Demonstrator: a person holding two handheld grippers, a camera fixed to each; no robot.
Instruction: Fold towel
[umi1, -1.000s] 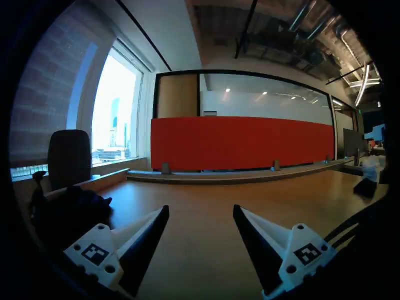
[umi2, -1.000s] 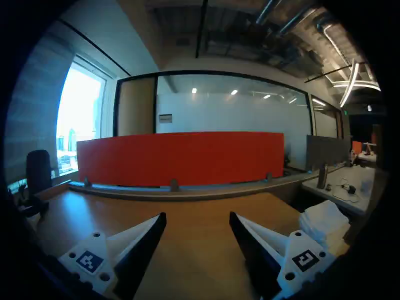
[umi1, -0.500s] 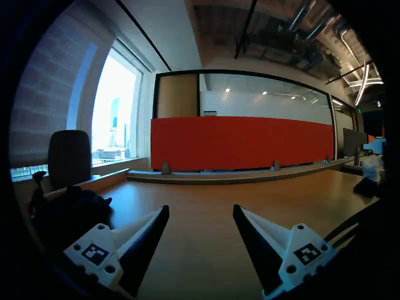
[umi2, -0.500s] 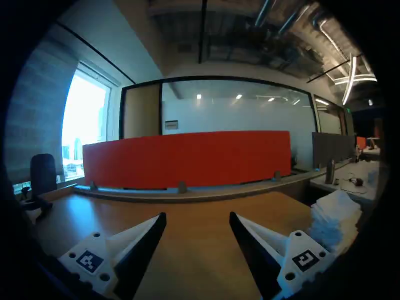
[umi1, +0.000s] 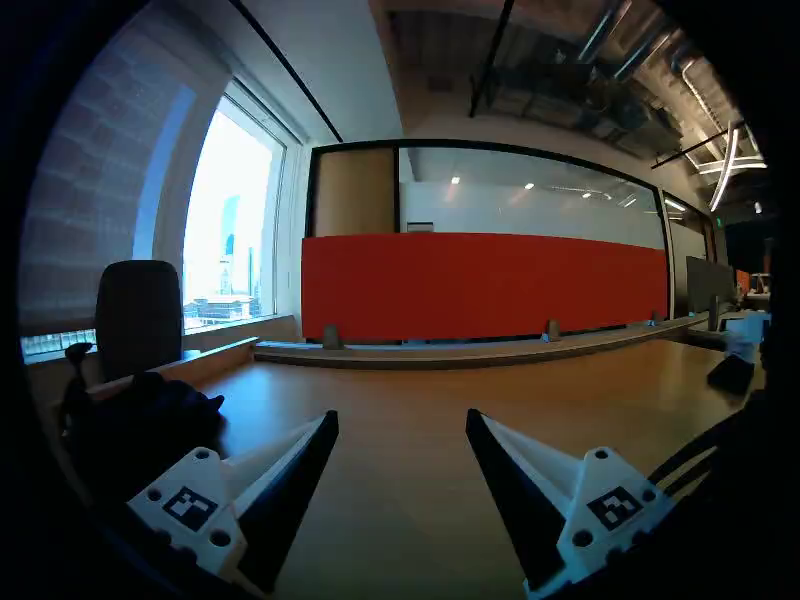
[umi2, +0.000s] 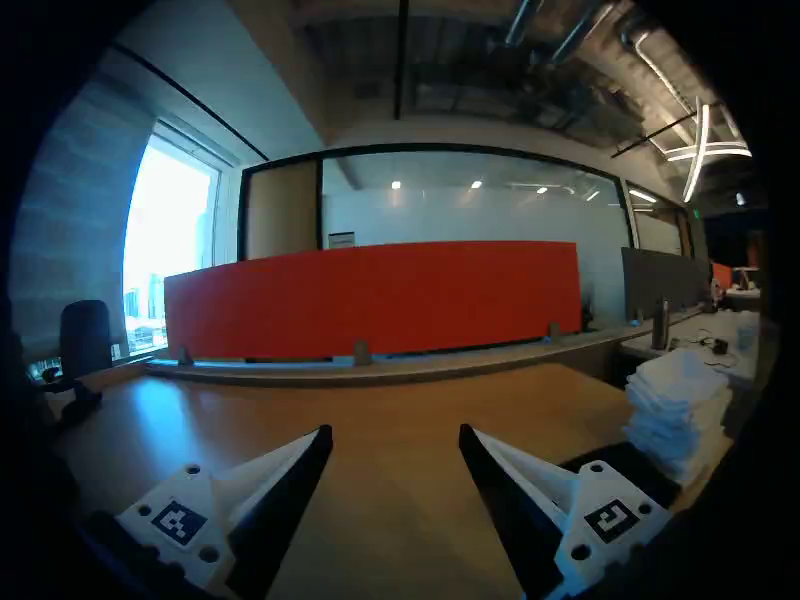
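A stack of folded white towels (umi2: 682, 412) stands on the wooden desk (umi2: 400, 440) at the right of the right gripper view. My right gripper (umi2: 395, 432) hovers low over the desk, left of the stack, open with nothing between its fingers. In the left gripper view my left gripper (umi1: 402, 416) is also open and empty above the same desk (umi1: 440, 420). Far right in that view, a pale bundle (umi1: 742, 338) sits above a dark shape (umi1: 730, 374); I cannot tell what they are.
A red divider panel (umi1: 485, 285) (umi2: 375, 300) runs along the desk's far edge. A black office chair (umi1: 138, 315) and a dark bag (umi1: 140, 430) stand at the left by the window. A neighbouring desk (umi2: 725, 335) with a bottle lies beyond the towels.
The right gripper view has shifted, so the towel stack shows more fully and slightly higher at the right. The left gripper has stayed still.
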